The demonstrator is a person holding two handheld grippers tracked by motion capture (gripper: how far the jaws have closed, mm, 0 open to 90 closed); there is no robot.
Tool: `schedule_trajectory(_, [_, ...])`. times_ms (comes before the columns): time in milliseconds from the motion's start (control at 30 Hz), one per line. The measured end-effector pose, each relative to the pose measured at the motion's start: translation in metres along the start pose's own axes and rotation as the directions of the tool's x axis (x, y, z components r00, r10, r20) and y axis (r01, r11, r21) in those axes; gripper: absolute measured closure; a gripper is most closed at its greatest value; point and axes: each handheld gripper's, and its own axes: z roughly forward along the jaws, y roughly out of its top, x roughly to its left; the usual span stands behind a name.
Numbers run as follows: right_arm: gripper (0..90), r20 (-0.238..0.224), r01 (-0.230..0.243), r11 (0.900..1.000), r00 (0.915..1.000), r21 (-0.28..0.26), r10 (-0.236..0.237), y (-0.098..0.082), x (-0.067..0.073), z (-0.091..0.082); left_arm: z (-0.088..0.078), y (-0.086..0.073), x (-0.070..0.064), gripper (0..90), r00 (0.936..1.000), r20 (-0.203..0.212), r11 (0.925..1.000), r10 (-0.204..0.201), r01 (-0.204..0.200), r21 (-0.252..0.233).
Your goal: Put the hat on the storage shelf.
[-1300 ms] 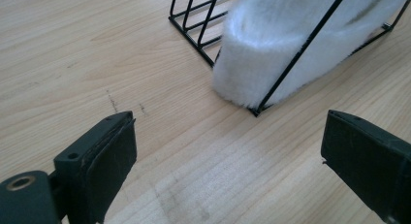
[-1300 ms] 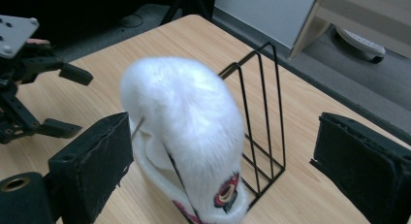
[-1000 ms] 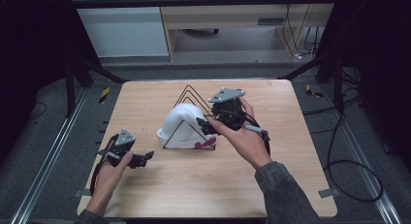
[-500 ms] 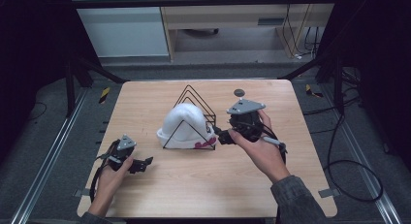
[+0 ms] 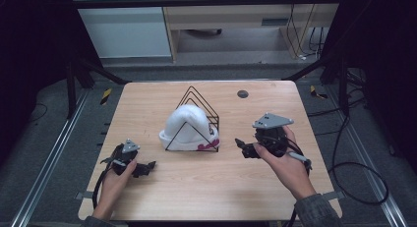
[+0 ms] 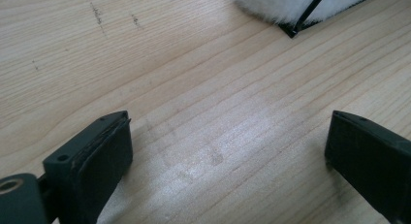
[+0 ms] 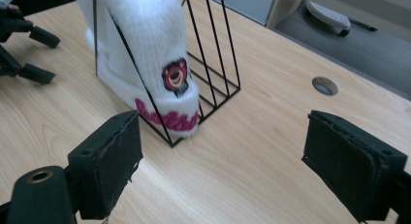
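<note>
Plainly, both tongs, left (image 5: pixel 146 166) and right (image 5: pixel 240 147), gape empty; white hat's (image 7: pixel 145 54) pink lettering is unreadable.

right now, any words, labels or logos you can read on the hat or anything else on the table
White hat, pink lettering along the cuff: script too blurred to read.
Hat, round red patch: a bear-like face, no legible text.
Wire rack, table, both grippers: no writing visible.

Lab: framed test table (image 5: pixel 147 104), trailing cables (image 5: pixel 354 168)
</note>
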Motion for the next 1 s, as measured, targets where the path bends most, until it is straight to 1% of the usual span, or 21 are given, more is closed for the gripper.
schedule_trajectory(67, [13.4, 0.002, -0.002, 1.000, 1.0000, 0.004, 0.002, -0.003, -0.001, -0.001, 0.000, -0.001, 0.000, 1.3, 1.0000, 0.001, 1.0000, 0.000, 0.000, -0.004])
schedule_trajectory(133, [13.4, 0.004, -0.012, 1.000, 0.9999, 0.006, 0.012, -0.011, -0.003, -0.004, 0.002, -0.001, 0.002, 0.0, 0.9999, 0.010, 0.9999, 0.003, -0.002, -0.013])
schedule_trajectory(167, [13.4, 0.006, -0.018, 1.000, 0.9998, 0.013, 0.018, -0.018, -0.005, -0.006, 0.002, -0.001, 0.003, 0.0, 0.9999, 0.012, 0.9999, 0.004, -0.004, -0.016])
schedule_trajectory(233, [13.5, 0.013, -0.020, 1.000, 0.9997, 0.014, 0.020, -0.024, -0.006, -0.008, 0.002, -0.001, 0.003, 0.0, 0.9999, 0.013, 0.9999, 0.008, -0.008, -0.013])
schedule_trajectory(300, [13.5, 0.014, -0.028, 1.000, 0.9995, 0.013, 0.028, -0.026, -0.006, -0.010, 0.002, -0.001, 0.003, 0.0, 0.9999, 0.013, 0.9999, 0.006, -0.006, -0.016])
schedule_trajectory(400, [13.4, 0.015, -0.050, 0.999, 0.9987, 0.019, 0.049, -0.039, -0.006, -0.014, 0.002, -0.001, 0.003, 0.0, 0.9998, 0.016, 0.9999, 0.007, -0.007, -0.015])
schedule_trajectory(467, [13.3, 0.015, -0.052, 0.998, 0.9985, 0.027, 0.052, -0.049, -0.007, -0.016, 0.002, -0.001, 0.003, 0.0, 0.9998, 0.017, 0.9999, 0.007, -0.007, -0.014])
schedule_trajectory(533, [13.2, 0.017, -0.057, 0.998, 0.9982, 0.029, 0.057, -0.052, -0.006, -0.017, 0.002, -0.002, 0.003, 0.0, 0.9998, 0.017, 0.9999, 0.007, -0.007, -0.014])
schedule_trajectory(567, [13.2, 0.023, -0.061, 0.998, 0.9979, 0.030, 0.061, -0.058, -0.006, -0.019, 0.002, -0.001, 0.003, 0.0, 0.9998, 0.017, 0.9999, 0.007, -0.007, -0.013])
schedule_trajectory(633, [13.2, 0.025, -0.063, 0.998, 0.9978, 0.025, 0.062, -0.063, -0.006, -0.021, 0.002, -0.001, 0.003, 0.0, 0.9998, 0.017, 0.9999, 0.007, -0.007, -0.013])
schedule_trajectory(800, [13.2, 0.044, -0.091, 0.995, 0.9949, 0.029, 0.090, -0.078, -0.010, -0.017, 0.002, -0.001, 0.003, 0.0, 0.9998, 0.017, 0.9999, 0.008, -0.008, -0.013])
schedule_trajectory(867, [13.4, 0.049, -0.117, 0.992, 0.9922, 0.041, 0.115, -0.084, -0.011, -0.013, 0.002, -0.002, 0.003, 0.0, 0.9998, 0.017, 0.9999, 0.008, -0.008, -0.013])
schedule_trajectory(900, [13.4, 0.049, -0.117, 0.992, 0.9922, 0.041, 0.115, -0.084, -0.011, -0.013, 0.002, -0.002, 0.003, 0.0, 0.9998, 0.017, 0.9999, 0.008, -0.007, -0.013])
schedule_trajectory(933, [13.6, 0.049, -0.132, 0.990, 0.9904, 0.058, 0.129, -0.089, -0.014, -0.008, 0.002, -0.002, 0.003, 0.0, 0.9998, 0.018, 0.9999, 0.009, -0.009, -0.014])
schedule_trajectory(1000, [13.6, 0.051, -0.140, 0.988, 0.9892, 0.061, 0.137, -0.093, -0.015, -0.004, 0.002, -0.002, 0.003, 0.0, 0.9998, 0.018, 0.9999, 0.009, -0.009, -0.014])
